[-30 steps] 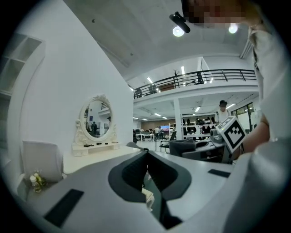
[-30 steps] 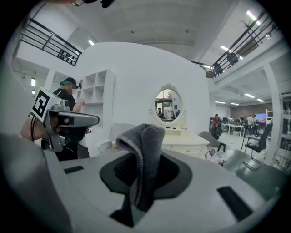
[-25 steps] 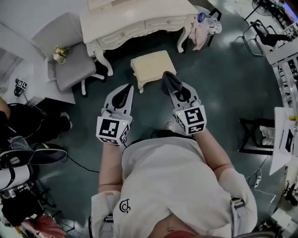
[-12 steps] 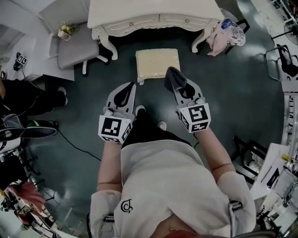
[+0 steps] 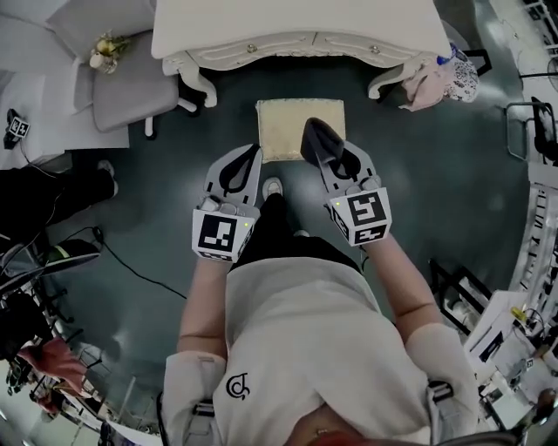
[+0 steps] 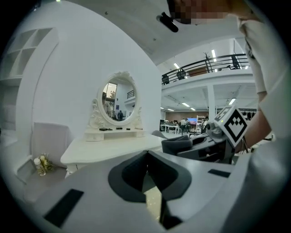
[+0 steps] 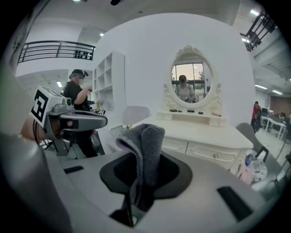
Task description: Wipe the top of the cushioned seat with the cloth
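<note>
The cushioned seat [image 5: 283,126], a cream rectangle, stands on the dark floor just in front of the white dressing table [image 5: 296,26] in the head view. Its long axis runs left to right, parallel to the table's front edge. The right gripper [image 5: 321,146] reaches over the seat's near right part with the grey cloth [image 5: 314,135] at its tip, pointing toward the table. The left gripper [image 5: 248,161] points the same way, beside the seat's near left corner. A grey chair [image 5: 131,87] to the left carries a small bunch of flowers [image 5: 106,48].

The left gripper view shows its jaws meeting at the tips with nothing held. A sliver of the cream seat shows through the gap beneath them. An oval mirror [image 6: 117,102], unseen from the head, stands on the table.

The right gripper view shows its jaws clenched on the folded cloth, which rises upright from them. An open shelf unit [image 7: 107,77] stands beyond; its contents are too small to tell.
</note>
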The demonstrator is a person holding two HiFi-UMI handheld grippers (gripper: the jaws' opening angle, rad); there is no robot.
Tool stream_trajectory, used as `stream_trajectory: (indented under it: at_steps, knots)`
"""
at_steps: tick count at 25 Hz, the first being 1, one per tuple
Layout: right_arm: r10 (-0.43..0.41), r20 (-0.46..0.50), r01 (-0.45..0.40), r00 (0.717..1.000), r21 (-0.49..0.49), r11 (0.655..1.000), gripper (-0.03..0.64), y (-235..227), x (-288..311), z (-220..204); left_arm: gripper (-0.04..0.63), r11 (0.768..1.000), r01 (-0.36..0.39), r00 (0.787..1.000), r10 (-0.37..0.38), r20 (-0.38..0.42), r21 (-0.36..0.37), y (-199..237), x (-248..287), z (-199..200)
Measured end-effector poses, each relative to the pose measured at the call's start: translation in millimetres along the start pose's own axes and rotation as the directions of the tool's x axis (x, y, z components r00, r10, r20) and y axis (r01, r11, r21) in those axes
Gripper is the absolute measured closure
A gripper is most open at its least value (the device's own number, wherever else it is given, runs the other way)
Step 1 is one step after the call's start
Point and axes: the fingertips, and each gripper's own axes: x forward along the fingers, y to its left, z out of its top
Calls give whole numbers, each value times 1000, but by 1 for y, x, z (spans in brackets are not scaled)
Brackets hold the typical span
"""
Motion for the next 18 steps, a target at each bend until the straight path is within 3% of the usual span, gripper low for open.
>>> stream_trajectory:
  at_steps: [4, 10, 14, 18]
  knots:
    - [48, -67, -46, 997, 38, 998, 540, -4, 58, -6, 581, 999, 33, 999, -33, -21, -17, 32, 34, -8]
    - [77, -102, -74, 992, 29, 997, 540, -13, 129, -25, 581, 993, 0, 1000, 2, 20, -119, 79, 66, -31]
    - [118, -140, -113, 983, 45, 993, 540, -20, 171, -56, 581, 988, -1, 1000, 3, 11, -155, 93, 79, -62]
    - [183, -210, -171, 960, 72, 983, 540, -25, 209, -102, 581, 983, -51, 999, 51, -9, -175, 102, 90, -96]
